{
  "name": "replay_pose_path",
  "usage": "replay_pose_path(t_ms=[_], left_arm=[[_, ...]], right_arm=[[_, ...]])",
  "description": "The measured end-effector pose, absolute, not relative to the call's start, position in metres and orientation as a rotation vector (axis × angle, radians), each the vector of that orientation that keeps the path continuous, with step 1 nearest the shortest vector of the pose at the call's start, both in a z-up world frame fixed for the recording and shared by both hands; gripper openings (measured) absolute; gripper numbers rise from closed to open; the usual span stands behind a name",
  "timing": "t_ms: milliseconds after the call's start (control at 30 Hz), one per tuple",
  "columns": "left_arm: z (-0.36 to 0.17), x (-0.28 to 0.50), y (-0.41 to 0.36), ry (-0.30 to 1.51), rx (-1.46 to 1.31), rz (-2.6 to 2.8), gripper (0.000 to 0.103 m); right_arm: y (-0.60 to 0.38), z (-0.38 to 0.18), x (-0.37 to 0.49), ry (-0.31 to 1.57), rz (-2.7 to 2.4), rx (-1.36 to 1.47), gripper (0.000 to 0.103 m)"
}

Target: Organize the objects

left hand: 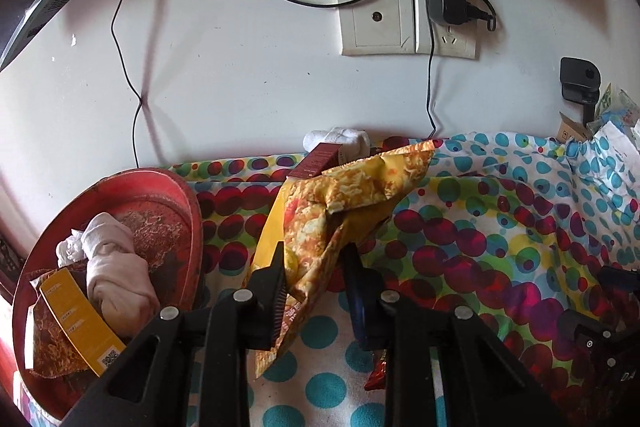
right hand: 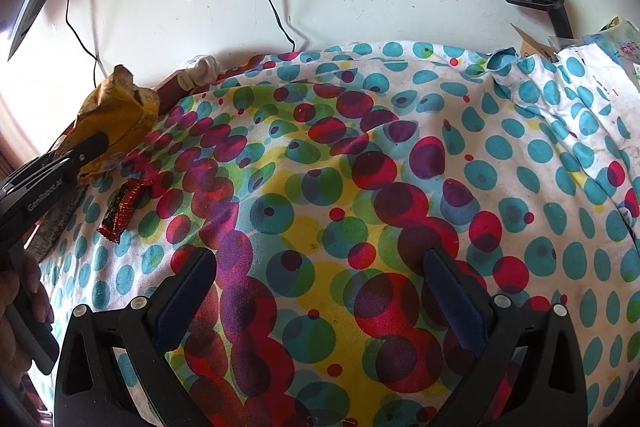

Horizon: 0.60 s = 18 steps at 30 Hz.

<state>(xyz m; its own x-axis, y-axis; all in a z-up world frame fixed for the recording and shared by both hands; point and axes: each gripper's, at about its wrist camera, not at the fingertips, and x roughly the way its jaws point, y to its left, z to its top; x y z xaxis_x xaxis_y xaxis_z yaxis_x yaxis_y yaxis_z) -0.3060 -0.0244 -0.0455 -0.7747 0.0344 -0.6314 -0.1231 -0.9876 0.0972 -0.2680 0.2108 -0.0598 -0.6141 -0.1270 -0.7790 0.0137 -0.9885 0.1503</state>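
While the left gripper (left hand: 314, 267) clamps its jaws on a yellow snack bag (left hand: 340, 199), the right gripper (right hand: 320, 279) hangs with jaws wide apart.

Centre of the left view, the bag is lifted off the dotted cloth (left hand: 480, 227) — beside a red tray (left hand: 192, 211) at lower left, which holds a rolled sock (left hand: 120, 267) and a yellow card (left hand: 76, 319). A small red wrapper (right hand: 122, 207) lies on the cloth at the right view's left.

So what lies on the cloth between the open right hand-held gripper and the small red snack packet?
Nothing: in the right wrist view, only bare dotted cloth separates the right hand-held gripper from the red snack packet.
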Motion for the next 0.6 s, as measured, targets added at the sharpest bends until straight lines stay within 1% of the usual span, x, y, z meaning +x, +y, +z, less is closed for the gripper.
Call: replay_pose_path(t_ms=[200,267,300,467,533,600], left_arm=[[-0.013,-0.294,-0.049,0.14,-0.915,2.948,0.025],[0.002,-0.294,-0.068,0.094,-0.896,2.982,0.021],[0.009,-0.293,-0.079,0.069,-0.888,3.008,0.017],[0.033,-0.291,-0.137,-0.044,-0.864,3.101,0.016],[0.038,-0.291,-0.155,-0.042,-0.869,3.133,0.016],[0.043,-0.287,-0.172,0.001,-0.849,3.193,0.016]], right_arm=[[0.21,-0.06,-0.269,-0.194,-2.748,1.344,0.103],[0.209,-0.06,-0.269,-0.187,-2.75,1.347,0.103],[0.209,-0.06,-0.268,-0.183,-2.751,1.349,0.103],[0.208,-0.06,-0.269,-0.18,-2.752,1.351,0.103],[0.208,-0.06,-0.269,-0.179,-2.752,1.351,0.103],[0.207,-0.06,-0.269,-0.181,-2.752,1.351,0.103]])
